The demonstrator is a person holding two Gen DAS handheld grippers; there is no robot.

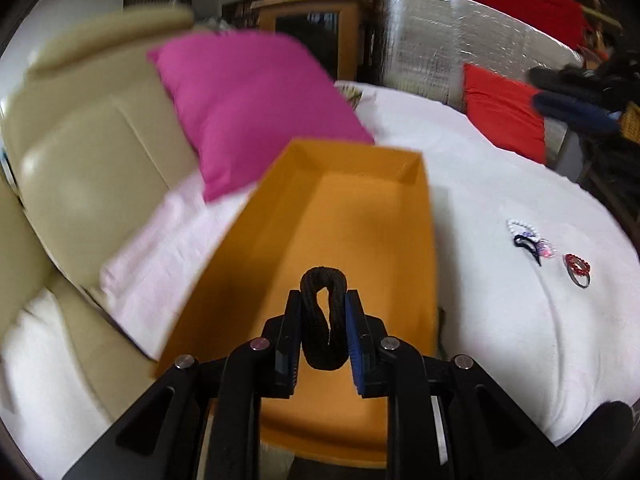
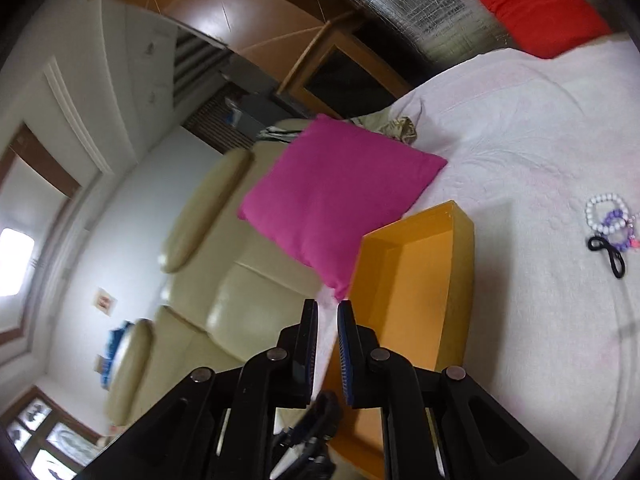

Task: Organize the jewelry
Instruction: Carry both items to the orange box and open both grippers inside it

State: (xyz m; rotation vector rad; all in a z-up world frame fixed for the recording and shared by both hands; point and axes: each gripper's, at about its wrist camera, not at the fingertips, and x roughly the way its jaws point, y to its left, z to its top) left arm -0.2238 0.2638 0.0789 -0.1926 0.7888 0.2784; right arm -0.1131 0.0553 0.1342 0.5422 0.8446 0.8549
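A: Where's the black hair tie (image 1: 323, 320)?

B: Pinched between the pads of the left gripper (image 1: 322, 300), squashed into a narrow loop, hanging over the open orange box (image 1: 418, 216) on the white bed cover (image 1: 500, 320).

A: And the right gripper (image 2: 327, 312)?

B: Its jaws are drawn almost together with nothing between them, pointing past the near corner of the box toward the pink pillow (image 2: 336, 196). (There's something dark and blurred under it in the right wrist view; I can't tell what it is.)

A: How will the tie handle?

B: My guess is soft, light and springy. It folds under the pads rather than resisting, so it shouldn't break, and it'll likely drop cleanly into the box once let go.

A: The rest of the pile?

B: The bead bracelets (image 2: 608, 216), a thin black elastic (image 2: 608, 256) and a red-stoned ring (image 1: 577, 269) lie together on the cover, well apart from the box. I'd judge the beads slippery; pinch across the strand. The ring is small and stiff, so take it across the band.
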